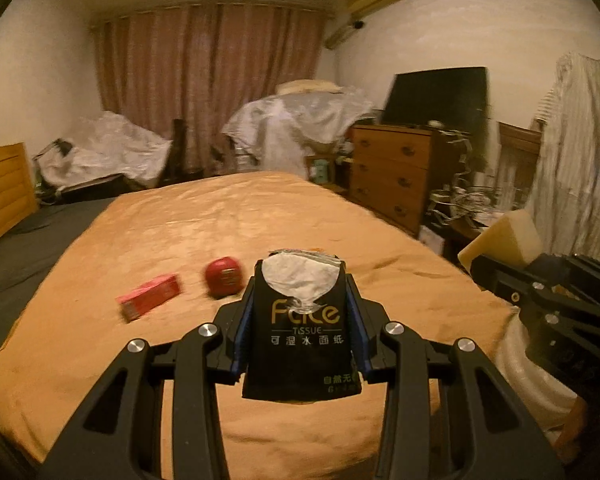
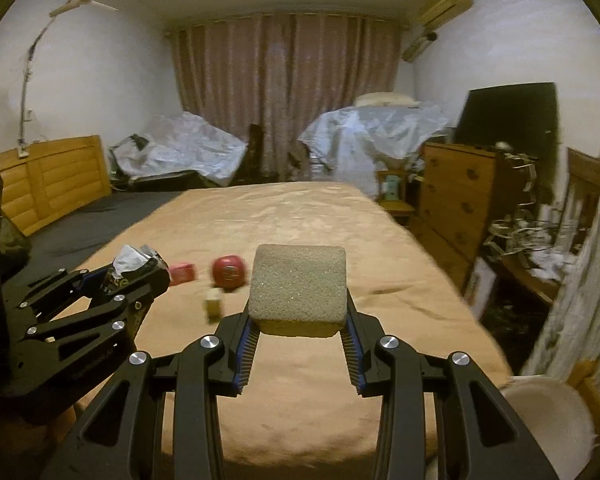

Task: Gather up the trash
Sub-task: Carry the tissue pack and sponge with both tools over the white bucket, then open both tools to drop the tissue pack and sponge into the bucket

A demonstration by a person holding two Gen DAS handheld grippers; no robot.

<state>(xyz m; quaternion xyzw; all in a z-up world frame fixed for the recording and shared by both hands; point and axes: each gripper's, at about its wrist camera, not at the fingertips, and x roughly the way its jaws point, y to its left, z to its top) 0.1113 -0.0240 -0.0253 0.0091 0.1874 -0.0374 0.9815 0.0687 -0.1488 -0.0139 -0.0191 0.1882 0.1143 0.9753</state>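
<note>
Both loaded: left gripper clamps tissue pack; right gripper clamps sponge.

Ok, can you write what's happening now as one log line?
left tool: shut on tissue pack | right tool: shut on sponge | bed: red box, red ball

Black "Face" tissue pack, torn open at top with white tissue showing, upright between left claw fingers. Tan sponge block clamped in right claw. Pink box, red round item, and small blurred yellowish piece lie on bed.
</note>
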